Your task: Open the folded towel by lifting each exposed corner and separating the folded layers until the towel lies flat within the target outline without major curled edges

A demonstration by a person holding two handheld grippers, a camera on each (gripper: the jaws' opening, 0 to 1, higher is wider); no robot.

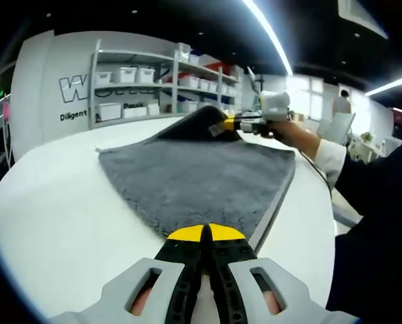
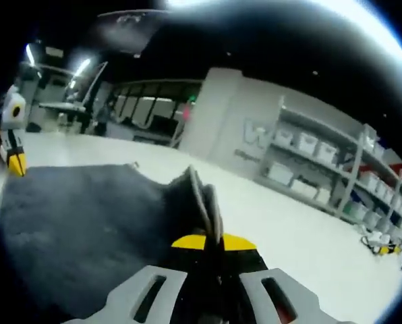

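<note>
Two grippers work one gray towel [image 1: 201, 179], which lies spread across the white table [image 1: 59, 202] with its far corner raised off the surface. It looks like thick, plush cloth: soft, limp, light enough to lift by a pinch, and not slippery, so I judge it will drape and sag from any held point rather than keep a shape. Corners and hemmed edges are the sensible places to take it, since a pinch in the middle would only bunch the pile. In the left gripper view, the left gripper [image 1: 206, 233] sits at the towel's near corner with its yellow-tipped jaws drawn together; whether a bit of edge is caught between them is hard to tell, as the tips hide the contact. Across the towel, the right gripper [image 1: 229, 123] holds the far corner up, a dark flap peeling back from the layer below. In the right gripper view, that right gripper [image 2: 206, 241] has its jaws clamped on a ridge of towel folds standing up between them.
</note>
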